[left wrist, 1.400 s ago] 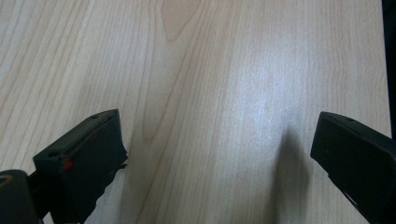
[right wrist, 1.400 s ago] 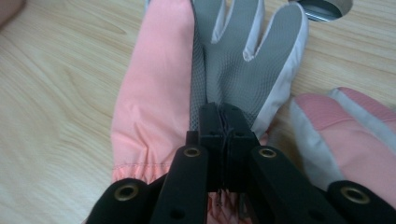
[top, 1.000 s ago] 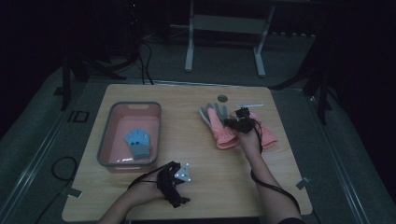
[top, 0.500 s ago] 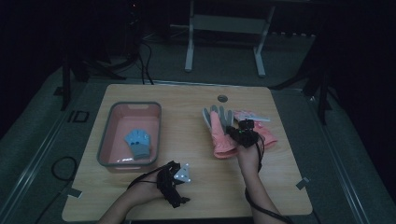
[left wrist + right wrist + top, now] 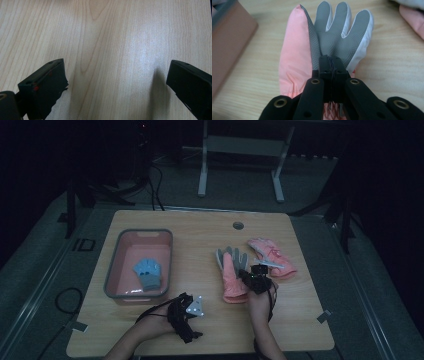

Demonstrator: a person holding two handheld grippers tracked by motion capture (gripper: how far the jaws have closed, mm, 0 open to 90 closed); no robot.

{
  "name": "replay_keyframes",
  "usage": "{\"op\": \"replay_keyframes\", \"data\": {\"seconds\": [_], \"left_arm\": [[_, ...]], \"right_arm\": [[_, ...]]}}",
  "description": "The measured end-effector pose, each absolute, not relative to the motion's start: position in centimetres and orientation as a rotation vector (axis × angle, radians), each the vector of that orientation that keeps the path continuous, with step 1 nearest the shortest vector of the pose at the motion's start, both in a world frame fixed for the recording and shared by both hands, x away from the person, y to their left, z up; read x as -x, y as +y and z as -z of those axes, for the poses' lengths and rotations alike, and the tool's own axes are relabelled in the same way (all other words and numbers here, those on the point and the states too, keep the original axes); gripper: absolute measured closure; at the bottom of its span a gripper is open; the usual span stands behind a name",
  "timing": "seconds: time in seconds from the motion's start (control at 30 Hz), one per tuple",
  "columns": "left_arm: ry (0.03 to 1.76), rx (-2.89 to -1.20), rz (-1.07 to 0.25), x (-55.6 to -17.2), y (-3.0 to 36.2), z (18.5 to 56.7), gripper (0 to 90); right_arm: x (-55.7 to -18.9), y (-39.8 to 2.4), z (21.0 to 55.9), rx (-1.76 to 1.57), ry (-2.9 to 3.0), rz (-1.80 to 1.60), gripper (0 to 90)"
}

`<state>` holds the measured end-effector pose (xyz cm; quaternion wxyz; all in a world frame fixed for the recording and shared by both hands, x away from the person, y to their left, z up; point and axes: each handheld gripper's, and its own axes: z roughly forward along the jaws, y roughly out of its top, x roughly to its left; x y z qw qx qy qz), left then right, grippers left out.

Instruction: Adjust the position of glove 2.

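A pink glove (image 5: 231, 272) with a grey palm (image 5: 337, 32) lies palm-up at the table's centre right. My right gripper (image 5: 256, 279) is shut on the glove's palm near the cuff; in the right gripper view the jaws (image 5: 330, 63) pinch the fabric. A second pink glove (image 5: 272, 256) lies just right of it, and its edge (image 5: 412, 17) reaches into the right gripper view. Near the front edge, my left gripper (image 5: 187, 315) is open, its jaws (image 5: 115, 72) spread wide over bare wood with nothing between them.
A pink tub with a grey rim (image 5: 113, 265) stands at the left, with a blue glove (image 5: 149, 271) inside; its wall (image 5: 229, 42) is close to the held glove. A round cable hole (image 5: 238, 225) sits at the table's far edge.
My right gripper has drawn back toward the person, shut on the pink-and-grey glove, which shifted with it. The left gripper has stayed put.
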<state>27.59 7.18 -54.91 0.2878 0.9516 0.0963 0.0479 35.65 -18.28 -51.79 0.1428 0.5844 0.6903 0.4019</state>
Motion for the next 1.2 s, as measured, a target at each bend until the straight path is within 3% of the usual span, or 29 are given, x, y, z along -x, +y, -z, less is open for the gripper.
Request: {"op": "replay_keyframes", "data": {"seconds": [0.3,0.5,0.67,0.93,1.2], "left_arm": [[0.266,-2.539,-0.121,-27.6,7.2,55.0,2.9],[0.258,-2.537,-0.114,-27.5,7.1,55.1,2.8],[0.26,-2.536,-0.108,-27.4,7.2,55.1,2.8],[0.255,-2.529,-0.102,-27.5,7.2,55.0,2.8],[0.251,-2.534,-0.102,-27.5,7.1,55.1,2.8]], "right_arm": [[-35.8,-18.0,53.0,-1.685,2.021,-1.105,82.7],[-35.7,-18.5,51.9,-1.599,2.051,-1.074,72.7],[-35.9,-19.5,50.9,-1.507,2.093,-1.069,72.3],[-38.3,-24.1,48.9,-1.385,2.087,-1.09,69.0],[-41.8,-28.5,49.4,-1.359,2.075,-1.007,60.5]]}}
